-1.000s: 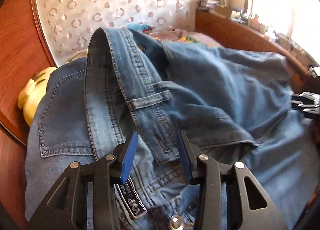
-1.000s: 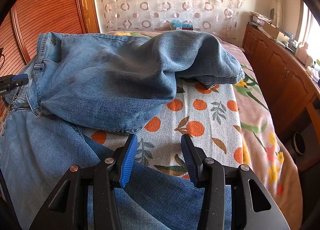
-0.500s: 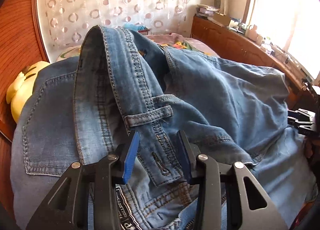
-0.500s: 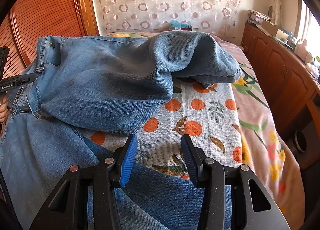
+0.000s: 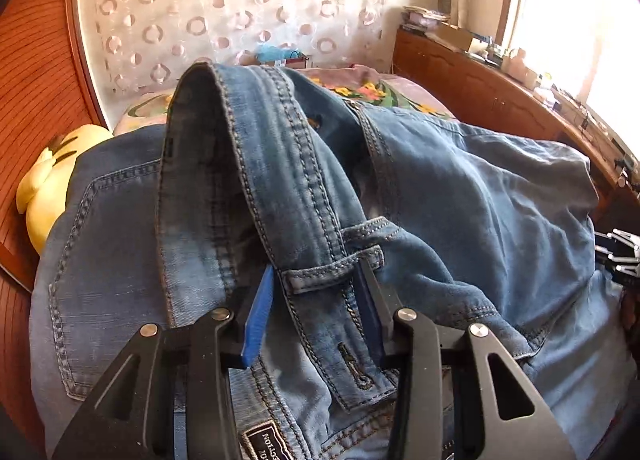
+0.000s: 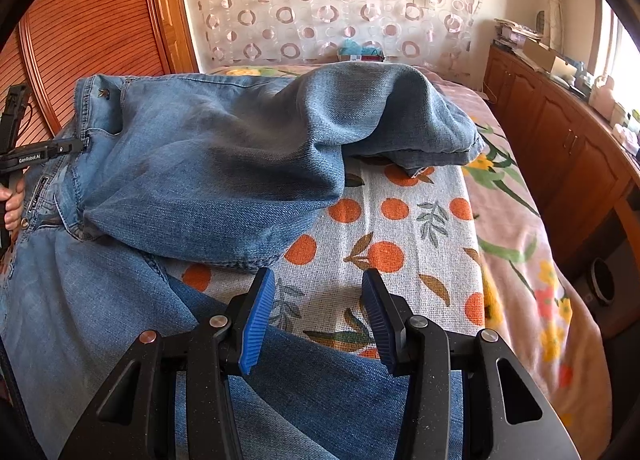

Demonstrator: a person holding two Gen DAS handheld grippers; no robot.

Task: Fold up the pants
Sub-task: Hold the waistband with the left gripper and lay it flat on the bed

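Jeans point(image 5: 460, 195) lie heaped on the bed point(image 6: 516, 195), waist end at the left gripper point(image 5: 318, 280), one leg doubled back over the patterned cloth point(image 6: 400, 227) ahead of the right gripper point(image 6: 318, 288). Between the left fingers point(image 5: 260, 308) stands the waistband point(image 5: 248, 163), belt loop point(image 5: 332, 272) crossing the gap; the jaws are about half open, and whether the pads pinch the denim I cannot tell. The right fingers point(image 6: 258, 316) are also half open and grip nothing: the near leg runs beneath them and bare cloth shows just beyond the tips. Folding well probably means closing squarely on the waistband, then taking the leg with the right before lifting, so both ends travel together and seams stay aligned.
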